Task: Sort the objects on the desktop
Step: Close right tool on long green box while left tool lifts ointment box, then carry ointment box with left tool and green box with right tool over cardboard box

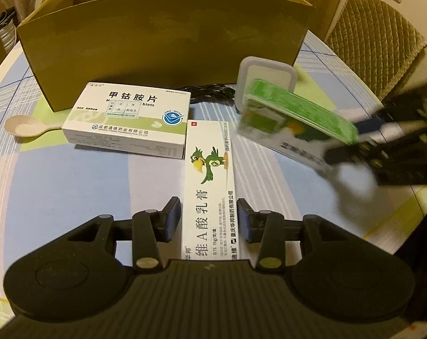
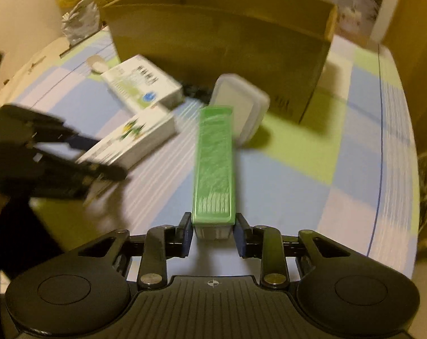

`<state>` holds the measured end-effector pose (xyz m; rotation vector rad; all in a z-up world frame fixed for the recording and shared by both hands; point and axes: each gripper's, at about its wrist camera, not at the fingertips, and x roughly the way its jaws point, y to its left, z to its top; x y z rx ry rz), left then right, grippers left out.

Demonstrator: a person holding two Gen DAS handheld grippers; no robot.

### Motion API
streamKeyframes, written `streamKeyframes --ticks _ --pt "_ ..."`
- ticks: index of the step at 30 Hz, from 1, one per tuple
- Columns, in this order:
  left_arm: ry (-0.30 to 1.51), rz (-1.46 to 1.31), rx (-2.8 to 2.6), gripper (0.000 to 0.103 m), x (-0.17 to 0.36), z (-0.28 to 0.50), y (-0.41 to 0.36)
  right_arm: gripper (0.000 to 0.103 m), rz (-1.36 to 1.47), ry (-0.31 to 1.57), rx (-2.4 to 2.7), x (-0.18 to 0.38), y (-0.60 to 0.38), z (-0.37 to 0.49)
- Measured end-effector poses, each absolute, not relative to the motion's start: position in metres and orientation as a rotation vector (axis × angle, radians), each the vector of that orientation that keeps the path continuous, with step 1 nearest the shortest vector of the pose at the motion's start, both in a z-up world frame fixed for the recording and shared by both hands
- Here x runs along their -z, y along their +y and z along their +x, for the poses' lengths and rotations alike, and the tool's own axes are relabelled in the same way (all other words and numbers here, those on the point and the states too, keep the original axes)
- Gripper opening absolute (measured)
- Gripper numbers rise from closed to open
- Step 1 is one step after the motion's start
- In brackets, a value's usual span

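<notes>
- The green box [image 2: 214, 163] is pinched at its near end between the right gripper's [image 2: 213, 236] fingers and carried above the bench [image 2: 340, 169], its long body pointing toward the carton [image 2: 213, 45]. It looks like light, stiff card; held by one end it could pivot, so a grip nearer the middle would be steadier.
- The cream box [image 1: 209, 186] lies flat on the bench, its near end between the left gripper's [image 1: 209, 220] spread fingers. The left pad seems to touch its side and a small gap shows at the right, so it is not yet pinched. It is long, narrow and probably light; its long sides are the natural hold, and hard pressure could dent the card.
- The pill box [image 1: 128, 118] lies flat just beyond, near the cream box's far corner.
- A spoon [image 1: 24, 127] rests left of the pill box, partly behind it.
- A tub [image 1: 265, 82] and a dark cord [image 1: 210, 93] sit before the open carton.
</notes>
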<state>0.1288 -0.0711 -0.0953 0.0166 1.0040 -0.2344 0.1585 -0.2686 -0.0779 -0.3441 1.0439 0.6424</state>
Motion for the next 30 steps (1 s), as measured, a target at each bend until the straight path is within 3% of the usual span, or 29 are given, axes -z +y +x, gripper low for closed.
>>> streamKeyframes --ticks 3,7,18,23,26,28,30 --pt "1.011 0.030 0.258 0.035 0.094 0.125 -0.072 0.030 -0.321 1.043 -0.638 0.080 -0.273 0.142" --pt "1.016 0.065 0.267 0.036 0.094 0.119 -0.073 0.047 -0.267 1.014 -0.596 0.081 -0.277 0.146" --pt "1.005 0.036 0.236 0.040 0.097 0.141 -0.075 0.050 -0.243 0.965 -0.541 0.084 -0.253 0.183" --pt "1.000 0.056 0.246 0.040 0.098 0.147 -0.078 0.050 -0.240 0.981 -0.534 0.091 -0.247 0.191" --pt "0.991 0.063 0.240 0.033 0.099 0.146 -0.078 0.049 -0.243 0.979 -0.533 0.094 -0.244 0.191" --pt "0.986 0.060 0.237 0.033 0.099 0.144 -0.078 0.027 -0.254 0.975 -0.533 0.095 -0.245 0.189" --pt "0.986 0.054 0.234 0.033 0.098 0.141 -0.077 0.027 -0.260 0.955 -0.515 0.092 -0.247 0.184"
